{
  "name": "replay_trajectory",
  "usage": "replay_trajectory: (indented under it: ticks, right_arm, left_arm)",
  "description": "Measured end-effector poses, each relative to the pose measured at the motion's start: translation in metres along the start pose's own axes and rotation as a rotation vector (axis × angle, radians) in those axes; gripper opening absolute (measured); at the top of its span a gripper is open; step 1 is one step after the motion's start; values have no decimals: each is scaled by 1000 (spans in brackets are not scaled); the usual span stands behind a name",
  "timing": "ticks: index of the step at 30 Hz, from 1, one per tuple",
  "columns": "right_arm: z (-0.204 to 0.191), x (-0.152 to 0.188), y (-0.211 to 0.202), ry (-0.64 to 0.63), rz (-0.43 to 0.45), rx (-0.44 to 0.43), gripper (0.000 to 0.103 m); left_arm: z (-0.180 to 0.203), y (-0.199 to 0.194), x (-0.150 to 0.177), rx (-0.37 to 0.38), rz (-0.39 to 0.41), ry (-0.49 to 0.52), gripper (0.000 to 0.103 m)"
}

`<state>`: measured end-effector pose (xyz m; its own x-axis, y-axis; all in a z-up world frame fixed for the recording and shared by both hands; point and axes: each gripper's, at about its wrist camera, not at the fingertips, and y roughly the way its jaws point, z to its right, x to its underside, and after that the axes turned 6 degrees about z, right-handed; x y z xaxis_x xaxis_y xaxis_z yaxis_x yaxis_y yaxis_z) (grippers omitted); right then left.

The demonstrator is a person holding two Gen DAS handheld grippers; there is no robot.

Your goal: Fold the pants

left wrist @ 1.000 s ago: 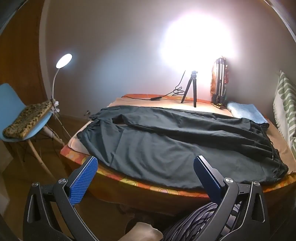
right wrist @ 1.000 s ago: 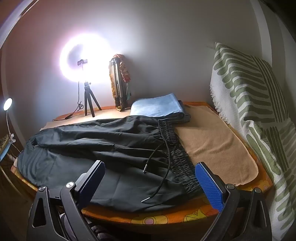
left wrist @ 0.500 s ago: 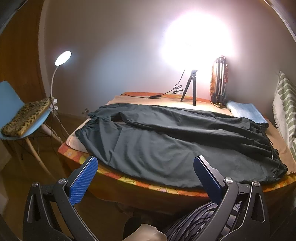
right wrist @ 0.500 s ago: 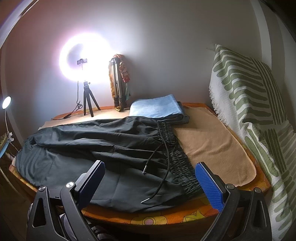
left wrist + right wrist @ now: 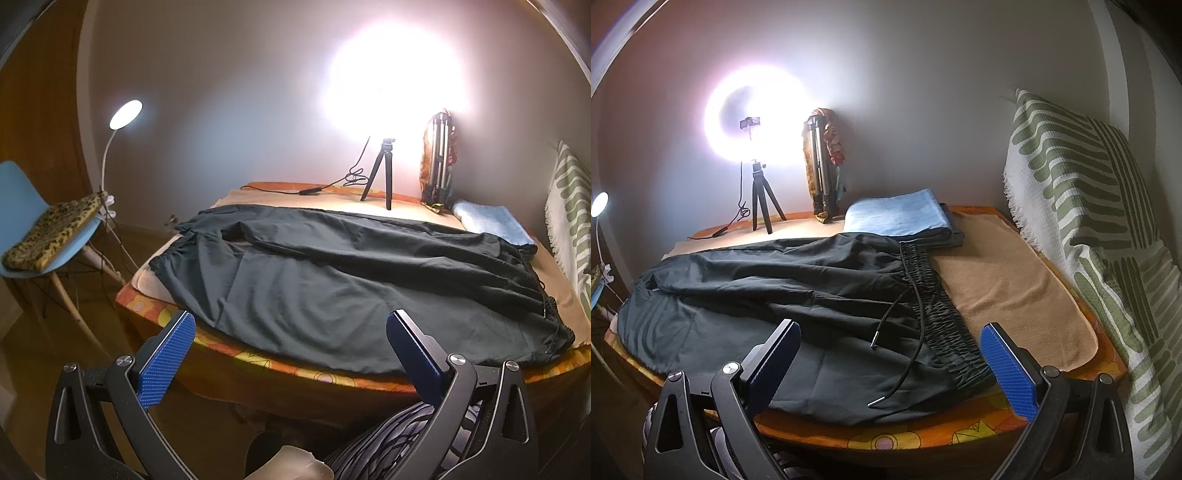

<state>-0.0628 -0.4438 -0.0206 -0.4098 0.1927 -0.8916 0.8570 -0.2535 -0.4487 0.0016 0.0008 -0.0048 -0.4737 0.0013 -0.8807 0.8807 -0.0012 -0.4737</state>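
Note:
Dark green pants point(image 5: 332, 280) lie spread across the table point(image 5: 295, 373), legs toward the left, elastic waistband point(image 5: 945, 314) and loose drawstring point(image 5: 916, 332) at the right. In the left wrist view my left gripper point(image 5: 291, 332) hangs open just short of the table's front edge, nothing between its blue pads. In the right wrist view my right gripper point(image 5: 890, 343) is open too, held in front of the waistband end, apart from the cloth.
A ring light on a small tripod point(image 5: 380, 173) and a folded tripod point(image 5: 437, 158) stand at the back wall. Folded blue cloth point(image 5: 901, 216) lies back right on a tan towel point(image 5: 1008, 288). A green-patterned blanket point(image 5: 1089, 206) hangs right; a blue chair point(image 5: 33, 221) and lamp point(image 5: 125, 114) stand left.
Both views have shifted slightly: the table and pants sit a little lower and nearer in the frames. Both grippers stay open and the pants have not moved.

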Motion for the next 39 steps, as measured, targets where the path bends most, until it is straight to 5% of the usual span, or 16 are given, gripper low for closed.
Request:
replay_trajectory:
  ticks: [39]
  right_arm:
    - [-14,-6,-2,-28,27,-4,99]
  left_arm:
    - [-14,0,0,-43,7,-16,103]
